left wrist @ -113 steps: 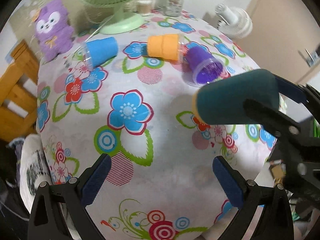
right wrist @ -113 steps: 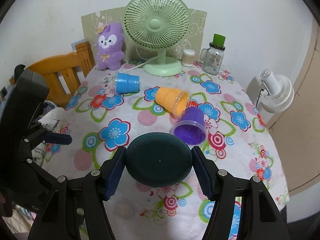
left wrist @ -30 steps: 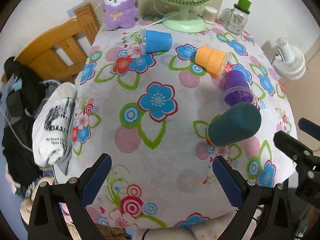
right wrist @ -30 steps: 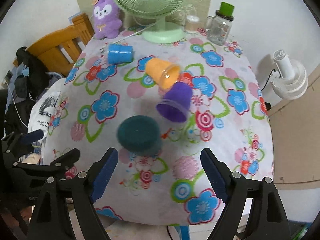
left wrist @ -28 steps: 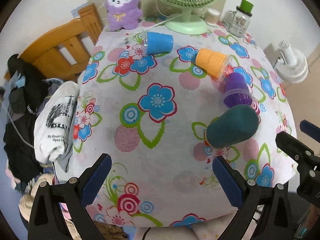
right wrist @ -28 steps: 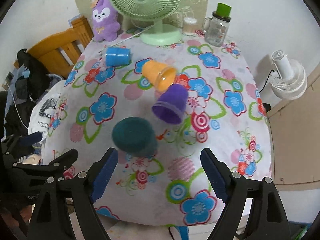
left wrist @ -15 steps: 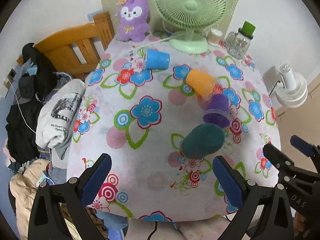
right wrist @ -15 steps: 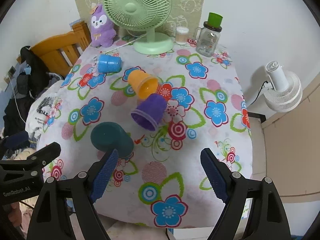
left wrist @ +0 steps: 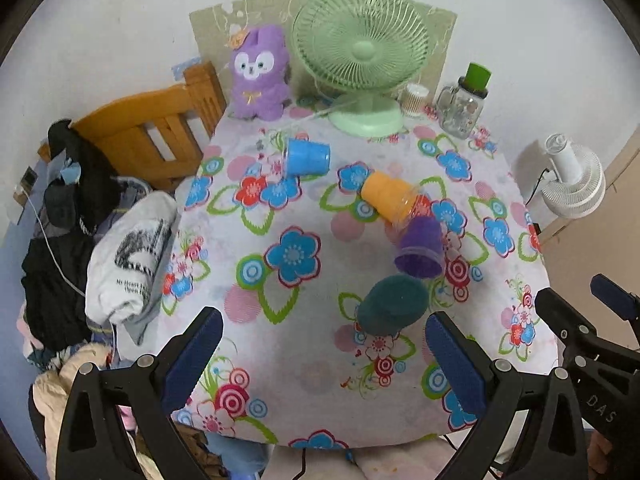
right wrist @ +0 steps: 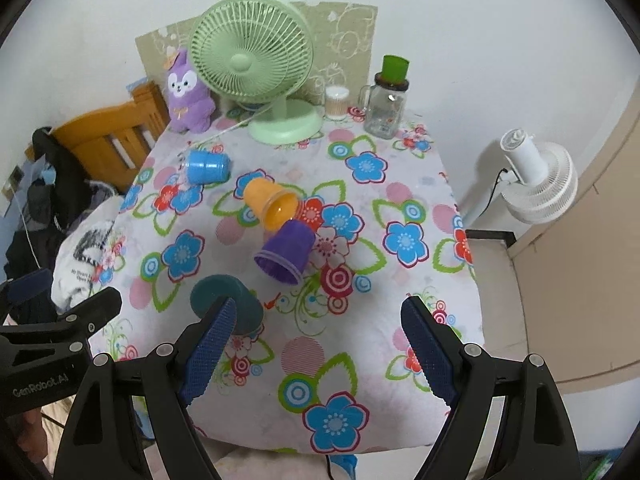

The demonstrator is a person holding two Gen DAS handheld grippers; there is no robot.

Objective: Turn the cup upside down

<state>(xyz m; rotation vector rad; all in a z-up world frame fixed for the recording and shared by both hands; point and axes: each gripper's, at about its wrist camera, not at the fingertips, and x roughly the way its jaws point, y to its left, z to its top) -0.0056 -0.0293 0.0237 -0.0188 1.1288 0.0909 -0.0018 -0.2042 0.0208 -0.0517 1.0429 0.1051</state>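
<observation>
Both grippers have pulled back and up from the table since a second ago, so more of the flowered cloth and the room shows, and the dark green cup that the right gripper carried a few seconds back now stands free on the cloth.

The right gripper (right wrist: 316, 350) hangs above the near edge of the table (right wrist: 400, 200) with its blue-padded fingers (right wrist: 208, 352) spread wide and nothing between them. The left gripper (left wrist: 324, 360) is likewise spread wide and empty, held over the near edge.

The dark green cup (left wrist: 392, 310) sits upside down, flat bottom up, near the front of the table; in the right wrist view it (right wrist: 222, 298) shows partly behind the left finger pad. Just beyond it the purple cup (left wrist: 420, 246) lies on its side, mouth toward the cameras. The orange cup (left wrist: 386, 198) lies on its side just behind the purple one; whether they touch I cannot tell. The blue cup (left wrist: 306, 156) lies on its side farther back, apart from the others.

At the back stand a green fan (left wrist: 362, 54), a purple plush toy (left wrist: 260, 76), and a glass jar (left wrist: 460, 108) with a green top. A wooden chair (left wrist: 148, 128) stands on the left of the table, a white fan (left wrist: 576, 184) on the right.
</observation>
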